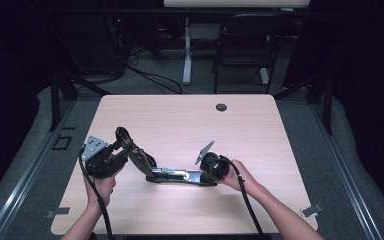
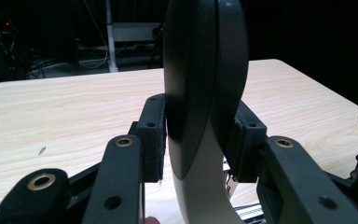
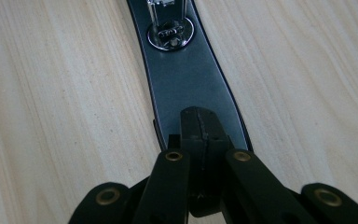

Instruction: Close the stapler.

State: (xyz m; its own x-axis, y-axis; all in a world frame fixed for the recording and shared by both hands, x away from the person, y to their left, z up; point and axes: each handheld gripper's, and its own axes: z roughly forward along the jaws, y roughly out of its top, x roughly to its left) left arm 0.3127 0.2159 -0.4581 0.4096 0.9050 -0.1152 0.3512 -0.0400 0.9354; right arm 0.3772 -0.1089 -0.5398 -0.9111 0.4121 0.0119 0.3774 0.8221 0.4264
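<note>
We are clamping the left gripper [image 1: 121,145] jaws on the raised curved arm of the black hinged metal-and-plastic tool [image 1: 172,175] lying mid-worktop, and should be lifting it slowly while the right gripper [image 1: 211,170], jaws closed together, is pressing the flat base [image 3: 186,84] down. Nothing else is crowding the pale wooden worktop [image 1: 180,125]; only the trailing cables are lying near.

Light wood table [image 1: 180,115] sits mid-room, w/ a round cable hole [image 1: 221,107] near its far edge. Grey carpet floor [image 1: 350,165] all around the table. Behind the table: black folding chair [image 1: 244,45] to the right, white desk leg [image 1: 187,50] just left of the chair, loose cables [image 1: 150,75] on the floor left of that leg. Black curtains [image 1: 360,50] hang both sides of the table; room dim, table lit from above.
</note>
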